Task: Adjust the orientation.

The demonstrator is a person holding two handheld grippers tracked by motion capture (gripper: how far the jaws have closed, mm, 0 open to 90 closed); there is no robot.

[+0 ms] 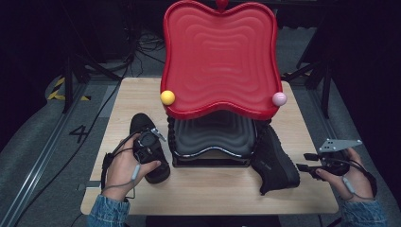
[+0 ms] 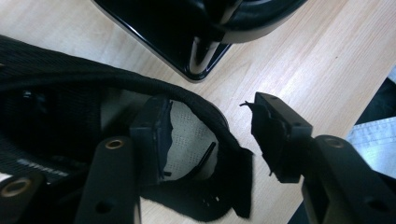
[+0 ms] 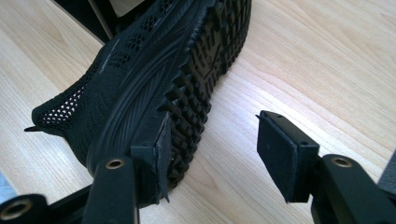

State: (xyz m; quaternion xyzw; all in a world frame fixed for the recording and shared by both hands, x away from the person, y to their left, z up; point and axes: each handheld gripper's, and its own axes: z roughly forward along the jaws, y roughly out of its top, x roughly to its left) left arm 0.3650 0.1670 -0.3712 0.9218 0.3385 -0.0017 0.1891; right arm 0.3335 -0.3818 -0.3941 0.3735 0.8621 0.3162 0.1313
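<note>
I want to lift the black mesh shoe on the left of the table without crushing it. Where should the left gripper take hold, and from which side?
Grip the black mesh shoe by its heel collar rim, coming from above. The shoe stands upright with its opening upward, so one jaw can go inside and one outside, as the left gripper is already placed. Its jaws are not yet shut on the thin, firm rim.

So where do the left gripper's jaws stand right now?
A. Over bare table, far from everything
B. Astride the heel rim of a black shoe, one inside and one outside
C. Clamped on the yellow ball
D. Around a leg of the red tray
B: in the left gripper view, the left gripper has one jaw inside the shoe and the other outside its heel rim, still apart.
</note>
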